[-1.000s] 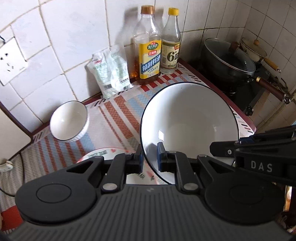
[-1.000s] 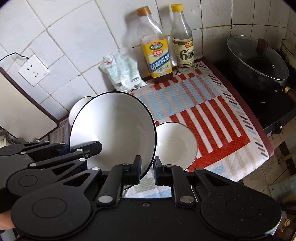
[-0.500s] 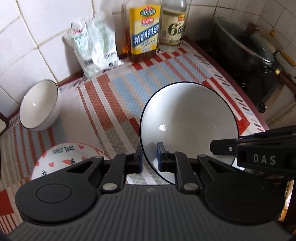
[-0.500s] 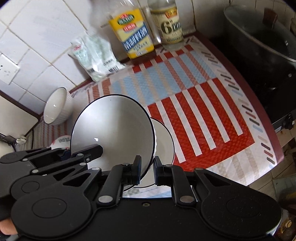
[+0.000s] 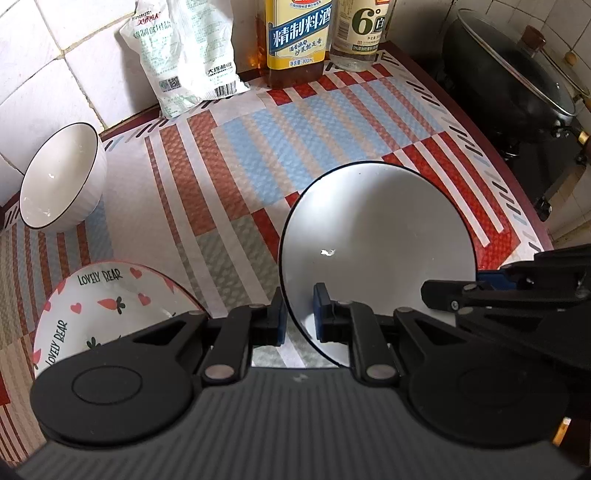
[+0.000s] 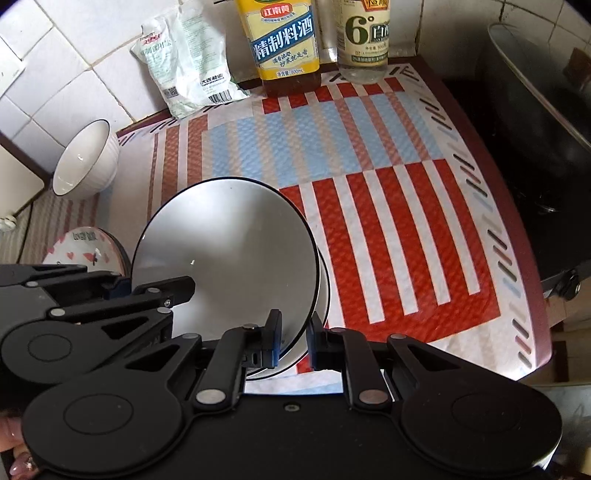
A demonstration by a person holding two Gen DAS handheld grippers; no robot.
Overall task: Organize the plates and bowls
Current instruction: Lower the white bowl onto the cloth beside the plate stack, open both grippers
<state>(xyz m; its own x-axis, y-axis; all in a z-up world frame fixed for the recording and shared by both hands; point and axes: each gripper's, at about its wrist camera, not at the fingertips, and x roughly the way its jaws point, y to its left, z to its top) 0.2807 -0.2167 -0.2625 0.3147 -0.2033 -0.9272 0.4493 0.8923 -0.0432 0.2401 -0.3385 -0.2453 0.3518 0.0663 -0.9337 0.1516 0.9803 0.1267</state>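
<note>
Both grippers grip one large white bowl with a thin black rim point(image 5: 376, 240), each from its own side. The left gripper point(image 5: 299, 317) has its jaws drawn narrow, clamped on the bowl's near-left rim, one blue pad outside and one inside. The right gripper point(image 6: 293, 338) is pinched the same way on the opposite rim. In the right wrist view the large bowl sits low over a second white bowl with a black rim point(image 6: 323, 295), whose edge peeks out to the right and below it; whether the two touch cannot be told. Both lie on the tabletop, which is covered with a woven mat of red, blue and white stripes point(image 5: 266, 155). To the left stands a small white ribbed bowl with a dark rim point(image 5: 61, 181), tilted against the white tiled wall point(image 5: 40, 66). Nearer the camera is a white plate printed with hearts, carrots and the words LOVELY BEAR point(image 5: 103, 299), partly hidden by the left gripper. At the back stand a white plastic packet point(image 5: 184, 55), a yellow-labelled bottle of amber liquid point(image 5: 295, 40) and a clear bottle marked with a green 6 point(image 5: 364, 33). A black lidded wok point(image 5: 517, 85) sits on the stove at right.
</note>
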